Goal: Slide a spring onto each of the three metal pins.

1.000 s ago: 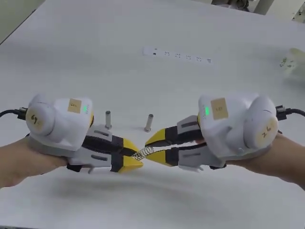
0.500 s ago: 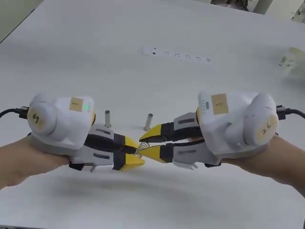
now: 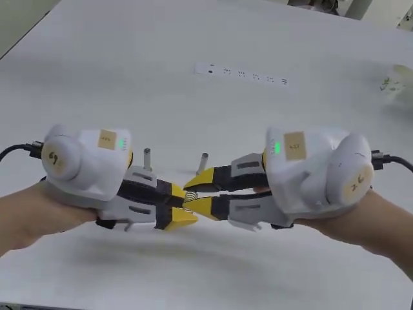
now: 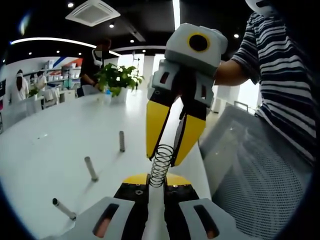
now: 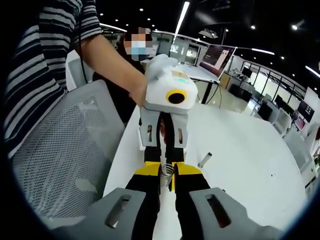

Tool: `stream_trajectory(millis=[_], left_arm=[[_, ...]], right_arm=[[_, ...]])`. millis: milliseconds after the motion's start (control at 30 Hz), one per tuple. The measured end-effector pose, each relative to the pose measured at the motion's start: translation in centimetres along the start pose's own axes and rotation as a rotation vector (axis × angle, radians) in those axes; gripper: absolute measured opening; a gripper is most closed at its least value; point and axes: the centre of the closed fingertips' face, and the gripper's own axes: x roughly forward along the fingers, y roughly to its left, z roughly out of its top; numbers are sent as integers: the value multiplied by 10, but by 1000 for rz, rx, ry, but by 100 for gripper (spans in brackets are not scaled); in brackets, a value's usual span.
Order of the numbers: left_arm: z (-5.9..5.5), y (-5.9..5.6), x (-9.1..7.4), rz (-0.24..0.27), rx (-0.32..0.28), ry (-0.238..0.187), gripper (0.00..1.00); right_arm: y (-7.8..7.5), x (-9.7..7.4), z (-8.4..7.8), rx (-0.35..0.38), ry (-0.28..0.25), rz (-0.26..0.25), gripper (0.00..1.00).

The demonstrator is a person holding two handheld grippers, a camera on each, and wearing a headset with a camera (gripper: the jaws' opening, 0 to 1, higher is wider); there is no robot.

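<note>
No way through between left tongs point(image 3: 183, 212) and right tongs point(image 3: 195, 193), tip to tip with a spring point(image 3: 190, 201) in the gap, two upright pins point(image 3: 147, 158) standing just beyond the tips, bare surface point(image 3: 193, 271) open on the near side, power strip point(image 3: 240, 74) well beyond the tongs.

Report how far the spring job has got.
Done: nothing yet; the three pins on the table are all bare. In hand: one spring, one end clamped in the left claw, the other end between the jaws of the right claw; whether those grip it I cannot tell. Left: this spring and two more onto the pins.
</note>
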Motion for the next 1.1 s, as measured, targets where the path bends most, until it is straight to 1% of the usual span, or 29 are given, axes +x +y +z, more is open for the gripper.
stream_trajectory(millis=[167, 300, 500, 767, 867, 1100], left_arm=[[-1, 1, -1, 6, -5, 3, 2], [-2, 1, -1, 6, -22, 7, 3], [-2, 0, 0, 4, -18, 14, 3], [0, 3, -1, 12, -30, 5, 4], [2, 4, -1, 16, -33, -4, 6], [0, 9, -5, 36, -32, 5, 12]], right_arm=[[-1, -1, -1, -12, 11, 0, 7], [-1, -1, -2, -18, 20, 1, 7], [-1, -1, -2, -26, 29, 4, 7], [-3, -3, -1, -29, 30, -4, 7], [-3, -3, -2, -36, 36, -5, 7], [-5, -2, -2, -38, 35, -14, 7]])
